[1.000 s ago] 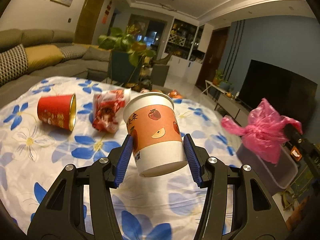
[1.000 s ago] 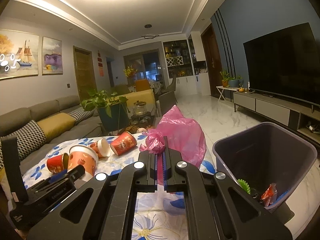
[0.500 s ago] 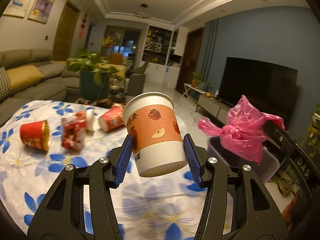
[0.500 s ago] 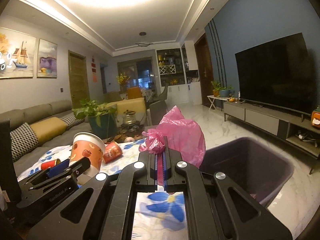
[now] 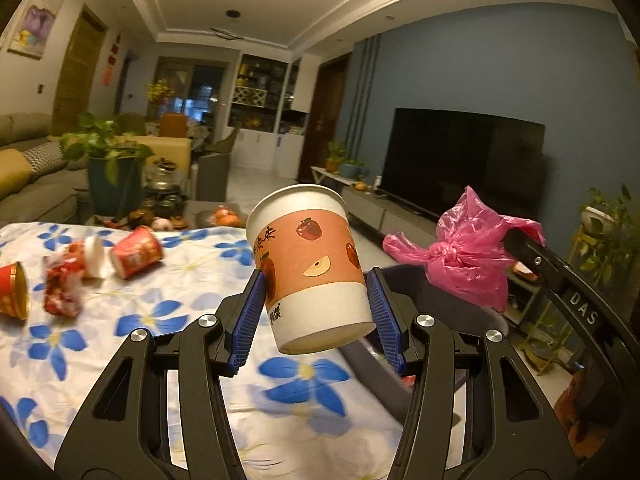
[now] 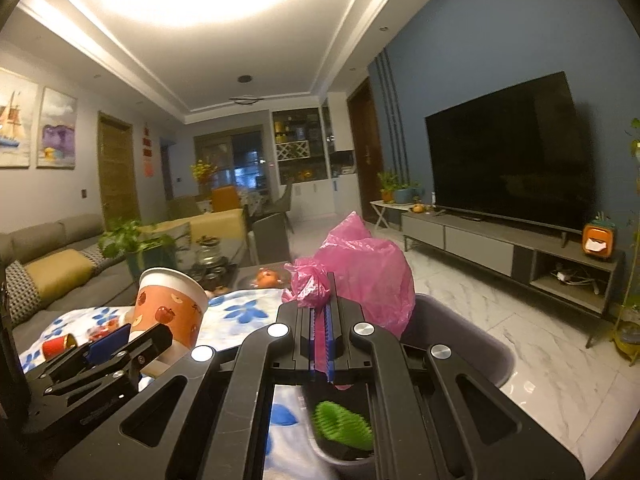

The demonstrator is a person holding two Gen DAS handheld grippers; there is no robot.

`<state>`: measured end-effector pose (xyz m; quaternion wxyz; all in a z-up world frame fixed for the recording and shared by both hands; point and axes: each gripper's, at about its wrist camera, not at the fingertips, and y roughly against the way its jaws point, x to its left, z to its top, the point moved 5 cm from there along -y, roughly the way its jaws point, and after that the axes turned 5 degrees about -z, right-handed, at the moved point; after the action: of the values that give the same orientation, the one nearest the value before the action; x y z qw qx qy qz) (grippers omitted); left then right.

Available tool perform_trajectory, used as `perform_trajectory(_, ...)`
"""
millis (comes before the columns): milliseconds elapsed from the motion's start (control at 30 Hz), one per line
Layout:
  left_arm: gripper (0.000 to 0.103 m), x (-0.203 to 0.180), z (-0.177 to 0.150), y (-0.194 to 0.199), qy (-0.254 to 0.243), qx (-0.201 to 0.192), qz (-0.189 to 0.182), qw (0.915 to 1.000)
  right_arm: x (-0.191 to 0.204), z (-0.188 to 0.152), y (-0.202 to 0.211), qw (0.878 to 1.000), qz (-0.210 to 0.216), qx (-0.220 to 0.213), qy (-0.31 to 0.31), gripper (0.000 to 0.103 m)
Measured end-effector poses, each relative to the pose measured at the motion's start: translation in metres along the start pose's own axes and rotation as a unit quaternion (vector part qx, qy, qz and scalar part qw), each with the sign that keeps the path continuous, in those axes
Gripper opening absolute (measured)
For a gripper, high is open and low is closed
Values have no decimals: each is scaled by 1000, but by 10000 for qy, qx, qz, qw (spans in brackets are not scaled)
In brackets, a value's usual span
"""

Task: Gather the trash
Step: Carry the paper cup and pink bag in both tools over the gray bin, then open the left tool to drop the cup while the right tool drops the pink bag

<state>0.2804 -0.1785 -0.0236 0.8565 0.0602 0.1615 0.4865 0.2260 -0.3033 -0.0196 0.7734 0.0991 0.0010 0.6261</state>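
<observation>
Left gripper (image 5: pixel 316 312): black skeletal frame, triangular cut-outs, silver screws, blue ribbed pads (image 5: pixel 248 320). Right gripper (image 6: pixel 320 340): same build, blue pads; white "DAS" lettering at 3 o'clock in left view.

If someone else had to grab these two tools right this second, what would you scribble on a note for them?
Left tool: shut on the paper cup, held in the air near the table's edge.
Right tool: shut on the pink plastic bag, held over the grey bin.
Bin already holds some trash, including something green.
Left to do: drop bag and cup in the bin, then fetch the red cups and crumpled wrapper lying on the flowered tablecloth.
</observation>
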Motion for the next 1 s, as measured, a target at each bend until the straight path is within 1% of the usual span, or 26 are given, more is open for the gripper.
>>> perform_trajectory(233, 51, -29, -5, -28, -142, 65, -455, 9988, -23, -3, -6, 9997, -218, 57, -106, 5)
perform_trajectory(400, 52, -46, -10, -47, -231, 156, -645, 9975, -34, -4, -10, 9993, -323, 99, -168, 5)
perform_trajectory(567, 52, -54, -16, -68, -225, 307, -825, 9959, -43, -7, -15, 9989, -376, 152, -229, 5)
perform_trajectory(733, 52, -59, -23, -80, -243, 427, -945, 9943, -47, -6, -19, 9987, -378, 212, -250, 5)
perform_trajectory(1000, 53, -63, -30, -93, -268, 529, -1037, 9928, -51, -10, -28, 9985, -313, 319, -319, 5)
